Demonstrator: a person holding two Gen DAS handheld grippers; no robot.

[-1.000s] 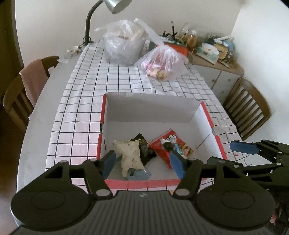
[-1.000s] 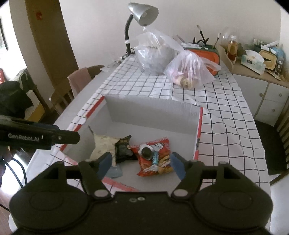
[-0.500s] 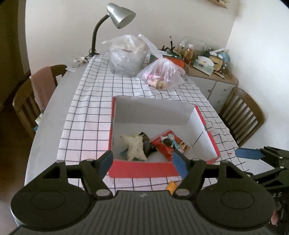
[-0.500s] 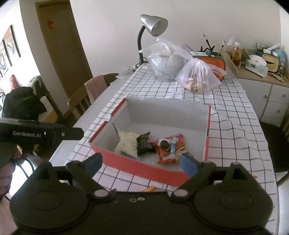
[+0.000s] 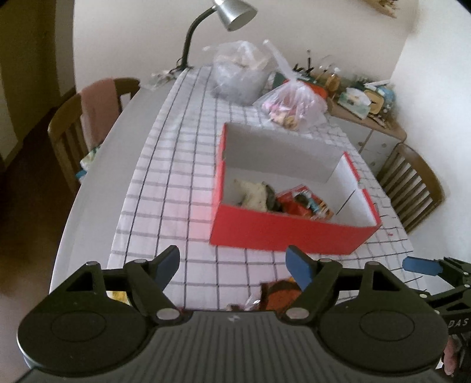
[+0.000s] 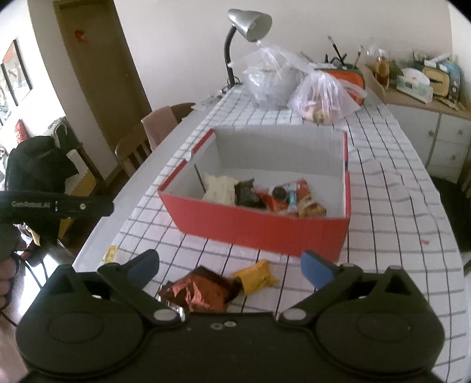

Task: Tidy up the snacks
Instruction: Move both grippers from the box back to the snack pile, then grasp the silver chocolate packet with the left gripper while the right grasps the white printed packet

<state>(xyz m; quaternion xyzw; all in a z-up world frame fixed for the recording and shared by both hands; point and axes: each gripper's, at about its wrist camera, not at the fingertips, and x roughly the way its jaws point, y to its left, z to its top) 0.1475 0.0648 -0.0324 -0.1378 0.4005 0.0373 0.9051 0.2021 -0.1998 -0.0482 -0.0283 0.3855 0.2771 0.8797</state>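
Observation:
A red box (image 5: 282, 229) (image 6: 265, 228) with white inside stands on the checked tablecloth. It holds a pale packet (image 6: 219, 190), a dark packet (image 6: 245, 193) and a red packet (image 6: 290, 193). On the cloth in front of the box lie a crumpled brown wrapper (image 6: 197, 291) and a yellow packet (image 6: 256, 277); a small yellow packet (image 6: 110, 253) lies at the cloth's left edge. My left gripper (image 5: 234, 266) is open and empty, short of the box. My right gripper (image 6: 231, 266) is open and empty above the brown wrapper.
Two clear plastic bags (image 6: 272, 78) (image 6: 323, 98) and a desk lamp (image 6: 248, 22) stand at the table's far end. Wooden chairs (image 5: 88, 123) (image 5: 412, 185) flank the table. A cluttered sideboard (image 6: 426, 85) stands at the right wall.
Both grippers have pulled back and up from over the box. The box's front wall and the loose snacks in front of it have come into view.

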